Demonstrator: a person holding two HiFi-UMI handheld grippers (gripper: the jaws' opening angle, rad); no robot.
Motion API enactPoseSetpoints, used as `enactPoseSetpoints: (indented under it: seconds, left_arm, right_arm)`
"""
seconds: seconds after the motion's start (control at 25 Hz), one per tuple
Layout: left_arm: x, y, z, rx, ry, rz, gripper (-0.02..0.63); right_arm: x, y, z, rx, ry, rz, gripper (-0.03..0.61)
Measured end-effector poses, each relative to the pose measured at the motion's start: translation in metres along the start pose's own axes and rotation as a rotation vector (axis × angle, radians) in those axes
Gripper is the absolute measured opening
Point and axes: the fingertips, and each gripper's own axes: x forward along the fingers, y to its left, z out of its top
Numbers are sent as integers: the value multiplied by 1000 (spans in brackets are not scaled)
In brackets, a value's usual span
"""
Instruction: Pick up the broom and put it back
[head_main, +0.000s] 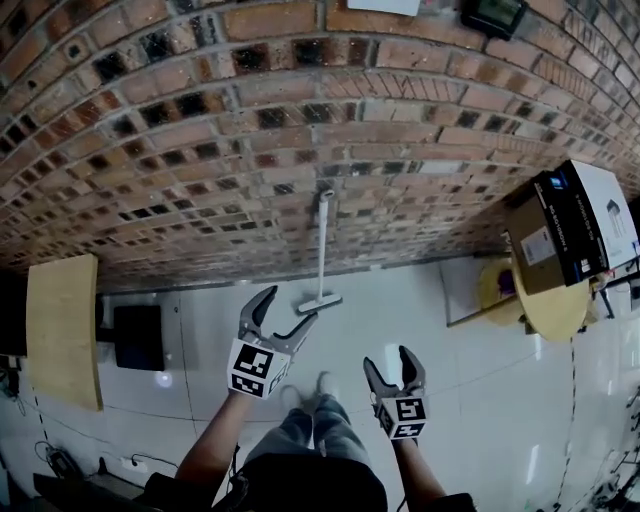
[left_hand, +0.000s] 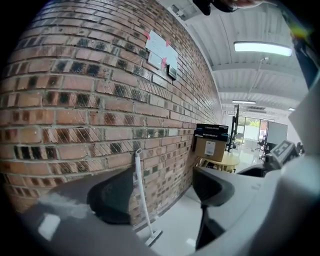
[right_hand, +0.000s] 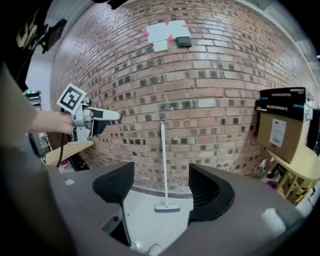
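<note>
Broom (head_main: 322, 250): white, with a thin straight handle and a small flat head at the bottom. Stands nearly upright and unheld. Head rests on the pale floor (head_main: 430, 340) near its edge along the brick wall (head_main: 300, 120). Handle top leans against the bricks.

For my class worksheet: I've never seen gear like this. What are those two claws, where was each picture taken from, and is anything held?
A person holds a two-jaw tool in each hand: the left gripper and the right gripper. One picture comes from a head camera looking down; the others from cameras riding on each gripper. Both grippers are open and empty. A white long-handled broom leans on the red brick wall, its head on the pale tiled floor.
</note>
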Motion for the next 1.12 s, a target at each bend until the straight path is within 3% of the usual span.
enactPoseSetpoints:
  seconds: [0.28,0.72,1.12]
  left_arm:
    - [4,36,-9,-20,-1,57,376]
    - [32,92,-23,-85,11,138,374]
    - [32,101,-42,-125,44,161,373]
  right_arm:
    - [111,17,15,-32,23,96,347]
    - [278,15,27,-95,92,175,347]
    - [388,1,37,31,102,189,320]
